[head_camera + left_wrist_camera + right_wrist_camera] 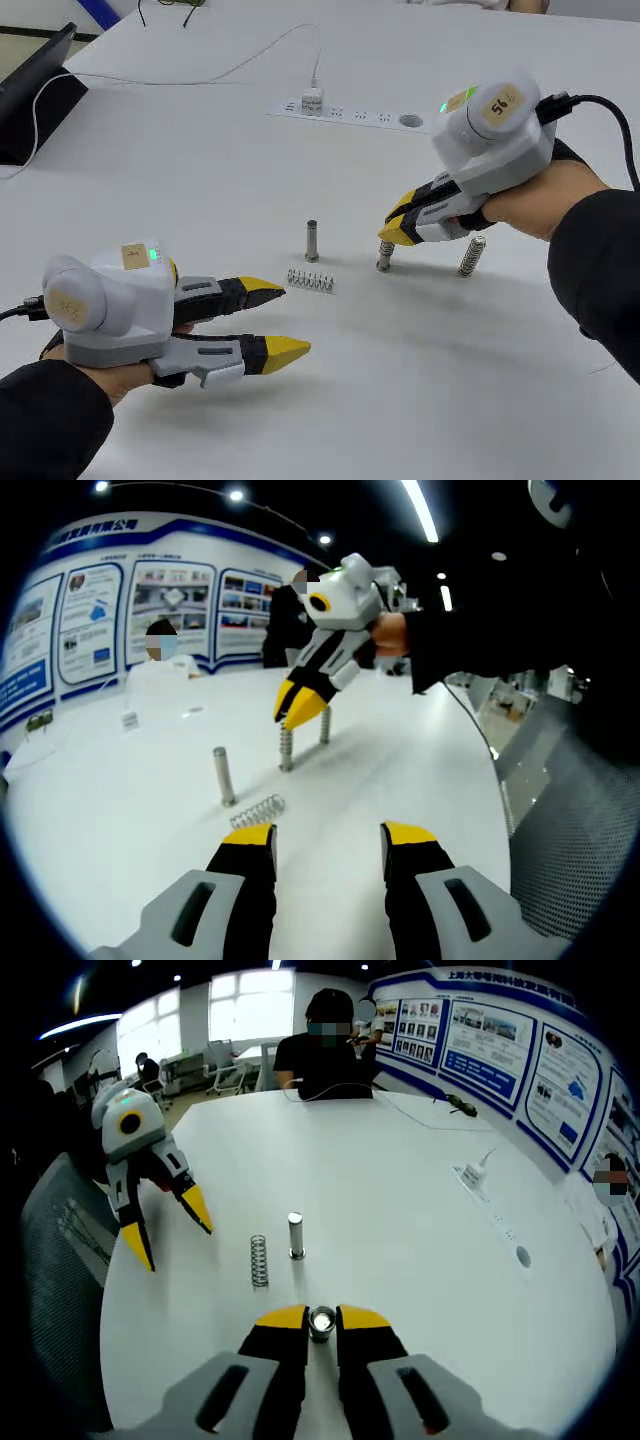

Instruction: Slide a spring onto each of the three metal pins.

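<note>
— Where do your two hand-held grippers stand?

— Your right hand-held gripper (389, 237) reaches in from the far right. Its jaws are pinched together on the top of the middle pin (385, 260), which stands upright and is already sprung. Whether the tips bite metal or coil, I cannot tell. Your left hand-held gripper (296, 319) sits at the near left, its jaws spread wide and holding nothing.

— And the rest of the work?

— On the white counter (200, 180), the bare pin (312, 240) stands upright to the left of the middle one. The loose spring (310, 281) lies flat on the bare pin's near side, close to it but not touching, and just beyond your left tips. The right pin (471, 256) carries its coil too and stands a little to the right of your right tips. A power strip (350, 115) lies well beyond them, toward the far side.
</note>
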Demonstrator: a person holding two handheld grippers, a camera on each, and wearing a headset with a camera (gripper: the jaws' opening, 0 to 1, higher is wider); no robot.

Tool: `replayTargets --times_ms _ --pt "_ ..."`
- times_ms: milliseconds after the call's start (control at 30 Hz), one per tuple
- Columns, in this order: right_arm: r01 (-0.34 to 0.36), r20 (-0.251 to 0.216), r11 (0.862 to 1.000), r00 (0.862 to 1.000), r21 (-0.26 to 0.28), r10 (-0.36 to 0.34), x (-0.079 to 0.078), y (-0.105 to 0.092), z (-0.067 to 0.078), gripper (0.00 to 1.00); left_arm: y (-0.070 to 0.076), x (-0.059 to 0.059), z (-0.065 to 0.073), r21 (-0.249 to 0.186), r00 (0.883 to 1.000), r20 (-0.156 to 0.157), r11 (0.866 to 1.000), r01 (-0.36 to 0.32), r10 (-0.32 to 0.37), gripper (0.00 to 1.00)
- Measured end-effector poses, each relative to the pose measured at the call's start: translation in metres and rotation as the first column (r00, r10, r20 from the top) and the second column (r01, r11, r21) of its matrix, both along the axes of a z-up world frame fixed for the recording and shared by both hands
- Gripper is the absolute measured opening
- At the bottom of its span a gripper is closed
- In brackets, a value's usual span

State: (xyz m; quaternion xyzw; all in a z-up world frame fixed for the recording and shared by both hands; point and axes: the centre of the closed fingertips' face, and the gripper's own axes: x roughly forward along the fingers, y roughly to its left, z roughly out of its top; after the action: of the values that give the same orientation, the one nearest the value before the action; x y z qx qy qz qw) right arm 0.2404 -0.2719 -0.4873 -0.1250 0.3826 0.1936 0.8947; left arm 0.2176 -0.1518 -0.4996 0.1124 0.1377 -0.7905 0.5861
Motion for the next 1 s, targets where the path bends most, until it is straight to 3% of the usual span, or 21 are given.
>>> replayTargets --times_ms 500,1000 --pt "0.021 -0.029 1.0 0.999 -0.001 -0.021 -0.001 0.002 -0.018 0.12 0.001 0.0 -0.002 0.003 1.0 -0.005 1.0 -0.001 0.001 0.42" --pt "0.025 -0.013 1.0 1.0 -0.011 -0.025 -0.003 0.0 -0.015 0.18 0.001 0.0 -0.002 0.002 1.0 -0.006 1.0 -0.003 0.003 0.42"
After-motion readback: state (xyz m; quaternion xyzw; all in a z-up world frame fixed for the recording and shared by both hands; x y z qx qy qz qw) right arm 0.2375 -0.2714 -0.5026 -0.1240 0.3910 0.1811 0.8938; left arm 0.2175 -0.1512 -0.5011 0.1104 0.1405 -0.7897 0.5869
